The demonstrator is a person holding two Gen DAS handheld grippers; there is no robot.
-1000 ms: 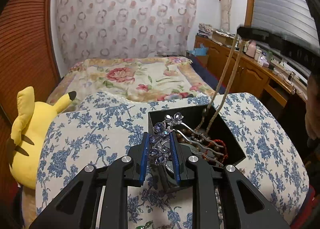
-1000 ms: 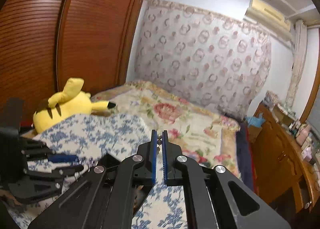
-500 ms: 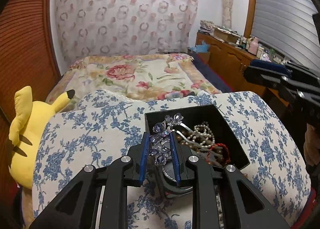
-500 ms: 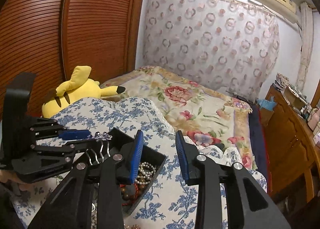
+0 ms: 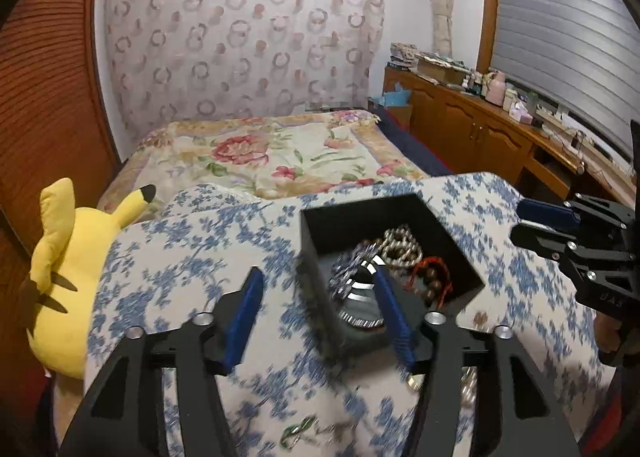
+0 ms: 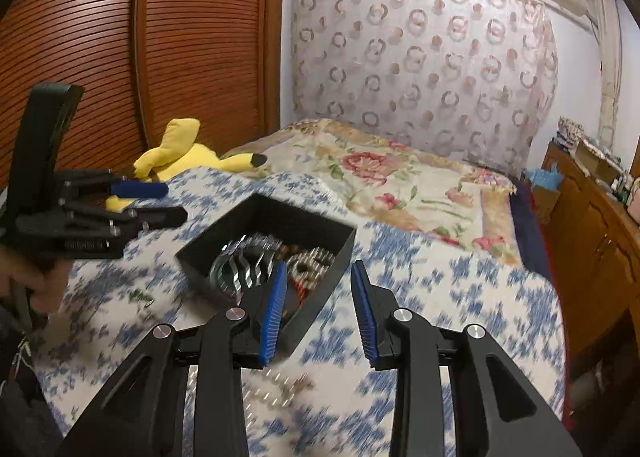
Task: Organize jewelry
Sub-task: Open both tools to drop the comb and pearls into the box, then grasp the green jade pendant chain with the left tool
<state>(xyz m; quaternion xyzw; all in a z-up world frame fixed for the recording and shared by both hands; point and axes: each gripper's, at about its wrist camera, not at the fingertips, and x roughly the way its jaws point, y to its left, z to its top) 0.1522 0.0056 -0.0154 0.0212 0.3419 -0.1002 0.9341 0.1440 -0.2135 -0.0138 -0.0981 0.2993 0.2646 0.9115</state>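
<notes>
A black open box (image 5: 404,217) sits on the blue-flowered cloth and also shows in the right wrist view (image 6: 280,217). In it lie a jewelled silver hair comb (image 5: 352,269), a pearl necklace (image 5: 402,245) and a red and brown bead string (image 5: 434,277). The comb's silver prongs (image 6: 244,269) show in the right wrist view. My left gripper (image 5: 318,309) is open and empty at the box's near left corner. My right gripper (image 6: 318,305) is open and empty over the box's near right edge.
A yellow plush toy (image 5: 68,269) lies at the cloth's left edge. Loose jewellery lies on the cloth near me: a green piece (image 5: 296,431) and a pale bead chain (image 6: 280,385). A flowered bed (image 5: 272,153) is behind, wooden cabinets (image 5: 480,137) to the right.
My left gripper opened and let the hair comb drop into the box. My right gripper let go of the bead necklace into the box, opened and came down toward the box.
</notes>
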